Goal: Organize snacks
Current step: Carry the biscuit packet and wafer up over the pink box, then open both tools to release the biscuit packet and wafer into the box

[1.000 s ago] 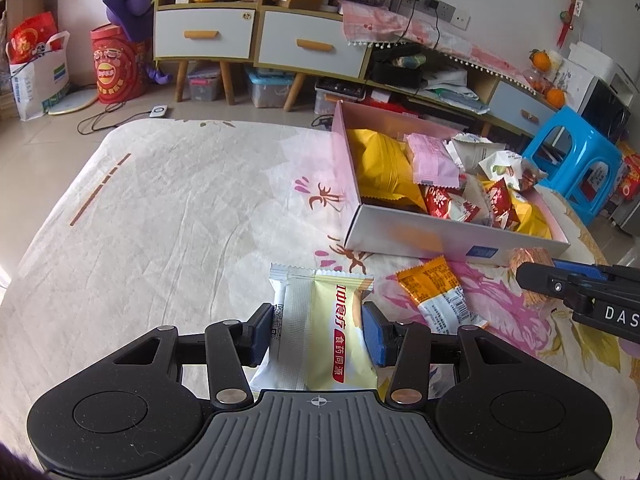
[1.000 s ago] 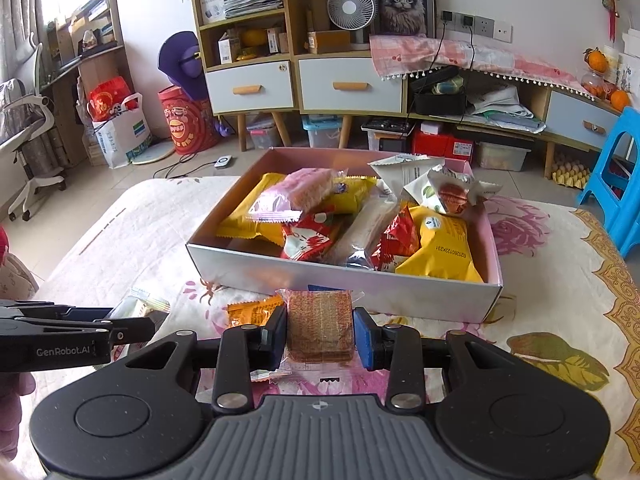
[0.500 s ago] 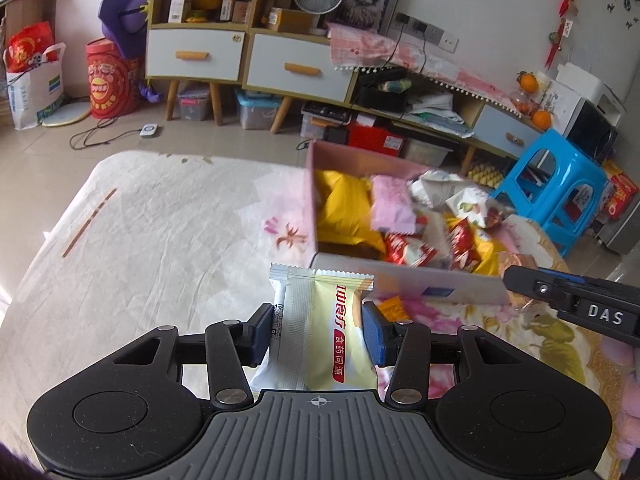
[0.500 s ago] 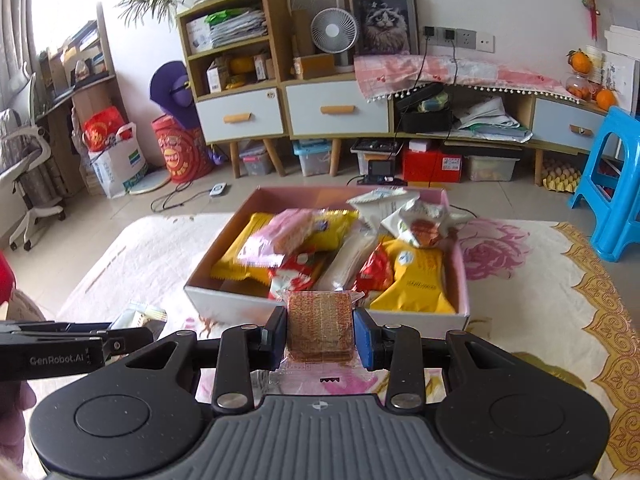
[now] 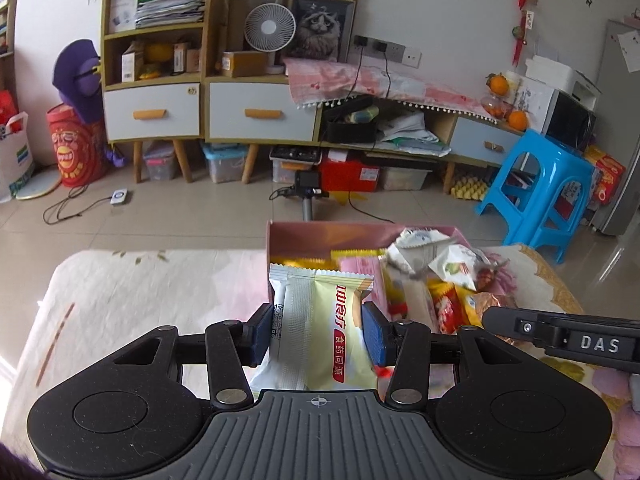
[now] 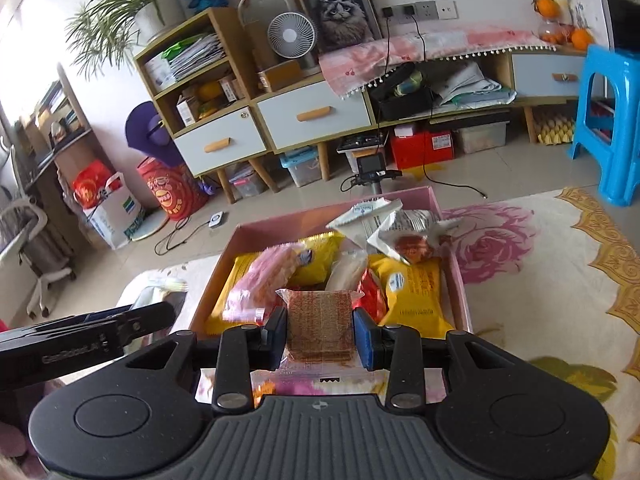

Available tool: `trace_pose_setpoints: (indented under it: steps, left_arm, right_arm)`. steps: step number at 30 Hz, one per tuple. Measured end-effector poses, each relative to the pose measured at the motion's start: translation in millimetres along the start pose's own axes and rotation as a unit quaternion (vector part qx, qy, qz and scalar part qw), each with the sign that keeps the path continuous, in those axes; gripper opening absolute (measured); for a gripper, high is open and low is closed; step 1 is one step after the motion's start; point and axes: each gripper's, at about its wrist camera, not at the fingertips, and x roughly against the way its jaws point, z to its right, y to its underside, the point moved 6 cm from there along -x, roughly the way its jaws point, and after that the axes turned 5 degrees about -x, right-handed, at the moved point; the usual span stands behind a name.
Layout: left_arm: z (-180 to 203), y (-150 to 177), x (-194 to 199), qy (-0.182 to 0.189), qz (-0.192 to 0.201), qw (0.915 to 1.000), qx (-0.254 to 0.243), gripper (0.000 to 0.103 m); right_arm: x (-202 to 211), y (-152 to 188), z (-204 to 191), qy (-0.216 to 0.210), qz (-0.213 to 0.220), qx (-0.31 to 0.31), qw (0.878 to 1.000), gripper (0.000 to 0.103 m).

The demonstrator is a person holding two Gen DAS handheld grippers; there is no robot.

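the room is lit by daylight, bright and even. in the right wrist view the upper left corner, by the potted plant (image 6: 116, 16), is blown out to white glare. a bright patch is cast on the floor tiles (image 5: 616, 264) at the right of the left wrist view. strong fisheye bending is seen at the edges, where the cabinet (image 6: 224, 120) leans and corners are darkened. motion blur is shown on the snacks in the pink box (image 5: 320, 236) and on the bedspread (image 5: 132, 292); the near packets are rendered sharp.
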Motion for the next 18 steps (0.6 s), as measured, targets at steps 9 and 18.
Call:
trace_pose_setpoints:
  steps: [9, 18]
  left_arm:
    - [-0.3, -29.0, -51.2, -0.017, 0.003, 0.9997, -0.02, 0.044]
    - [-11.2, -27.4, -90.2, -0.002, -0.026, 0.9994, -0.024, 0.044]
  right_arm:
    - [-33.2, -22.8, -1.0, -0.003, 0.016, 0.008, 1.0, 0.026]
    - [-58.5, -24.1, 11.0, 0.002, 0.012, 0.007, 1.0, 0.026]
